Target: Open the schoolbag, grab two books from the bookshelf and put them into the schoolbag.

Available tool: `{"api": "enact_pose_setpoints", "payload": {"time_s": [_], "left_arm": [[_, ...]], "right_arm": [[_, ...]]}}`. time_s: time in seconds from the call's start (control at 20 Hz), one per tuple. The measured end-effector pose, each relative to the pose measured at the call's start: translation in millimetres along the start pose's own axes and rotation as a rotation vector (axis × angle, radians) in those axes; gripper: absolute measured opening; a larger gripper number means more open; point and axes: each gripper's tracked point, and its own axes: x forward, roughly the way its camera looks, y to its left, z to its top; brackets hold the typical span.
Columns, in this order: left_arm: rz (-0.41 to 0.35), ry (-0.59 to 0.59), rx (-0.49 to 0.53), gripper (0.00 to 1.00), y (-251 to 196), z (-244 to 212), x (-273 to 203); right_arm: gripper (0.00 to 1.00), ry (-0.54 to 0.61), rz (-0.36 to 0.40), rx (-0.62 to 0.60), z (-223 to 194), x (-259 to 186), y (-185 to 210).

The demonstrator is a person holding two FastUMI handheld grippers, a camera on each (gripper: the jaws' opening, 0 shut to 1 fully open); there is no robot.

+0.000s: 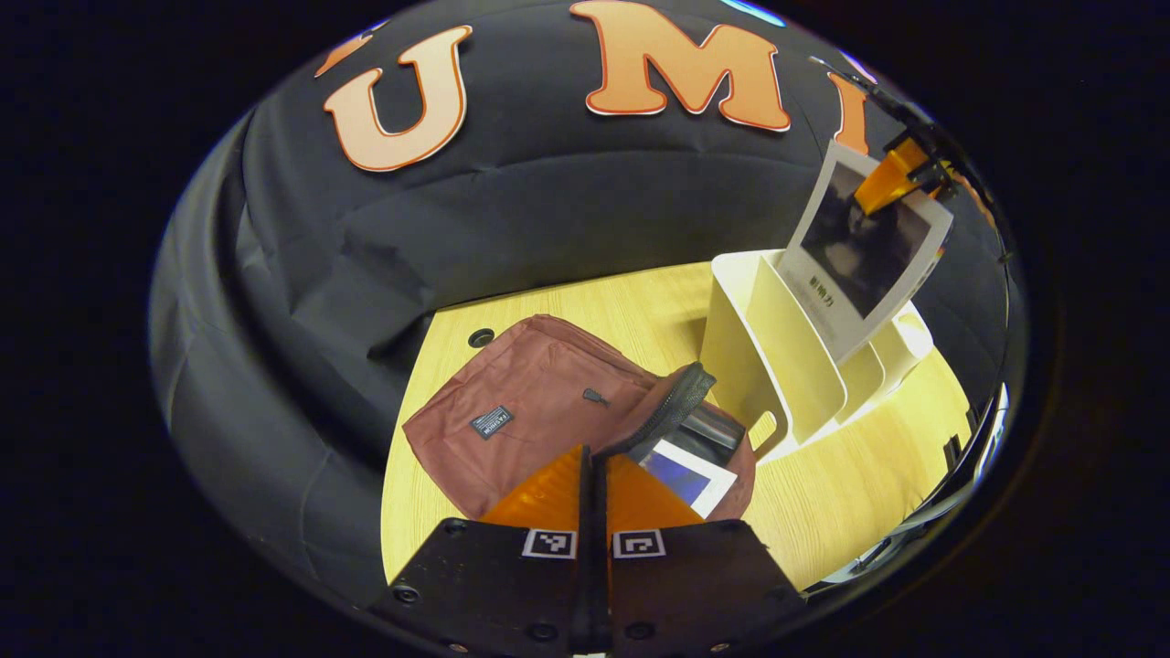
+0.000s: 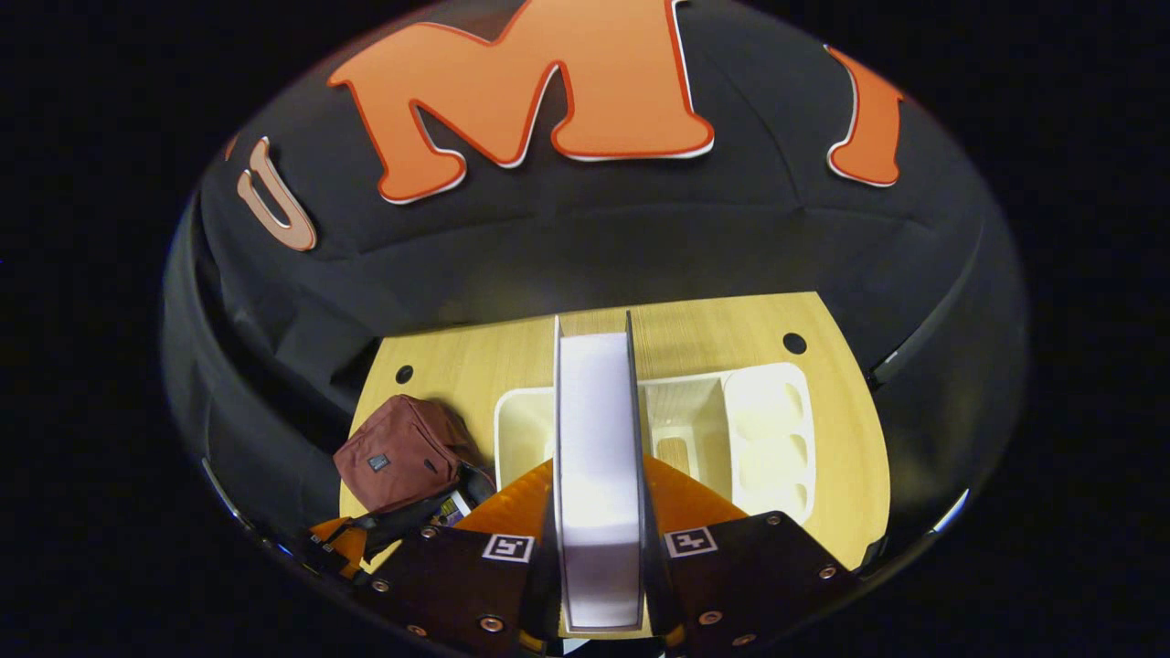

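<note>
The maroon schoolbag (image 1: pixel 530 411) lies on the wooden table (image 1: pixel 877 457) with its zip mouth pulled up. My left gripper (image 1: pixel 594 457) is shut on the bag's zip edge and holds it lifted. A book with a blue and white cover (image 1: pixel 690 475) lies inside the mouth. My right gripper (image 2: pixel 596 466) is shut on a second, white-covered book (image 2: pixel 594 439), seen edge-on and held upright above the white bookshelf (image 2: pixel 768 429). In the left gripper view that book (image 1: pixel 868 247) hangs over the bookshelf (image 1: pixel 777 366), pinched at its top by the right gripper (image 1: pixel 900 174). The schoolbag (image 2: pixel 398 461) sits left of the shelf.
The bookshelf has several upright slots and stands to the right of the bag. Cable holes (image 2: pixel 794 344) (image 1: pixel 481 337) mark the table's back corners. The black cloth wall closes the far side. Bare tabletop lies in front of the shelf (image 1: pixel 850 512).
</note>
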Motion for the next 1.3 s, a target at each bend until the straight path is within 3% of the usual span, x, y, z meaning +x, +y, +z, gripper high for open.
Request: {"api": "enact_pose_setpoints", "payload": {"time_s": [0.3,0.6,0.7,1.0,1.3], "left_arm": [[0.000,-0.011,0.007,0.01,3,5,6],[-0.006,-0.015,0.034,0.01,5,10,8],[-0.008,-0.013,0.037,0.01,5,12,8],[-0.022,-0.049,0.088,0.00,0,22,-4],[-0.049,-0.071,0.089,0.00,-10,28,-13]], "right_arm": [[0.37,-0.063,0.158,0.098,-3,-67,18],[0.37,-0.033,0.396,0.295,-66,-93,51],[0.37,-0.029,0.458,0.376,-88,-84,58],[0.37,-0.001,0.533,0.629,-154,-36,78],[0.37,0.013,0.532,0.809,-214,19,98]]}}
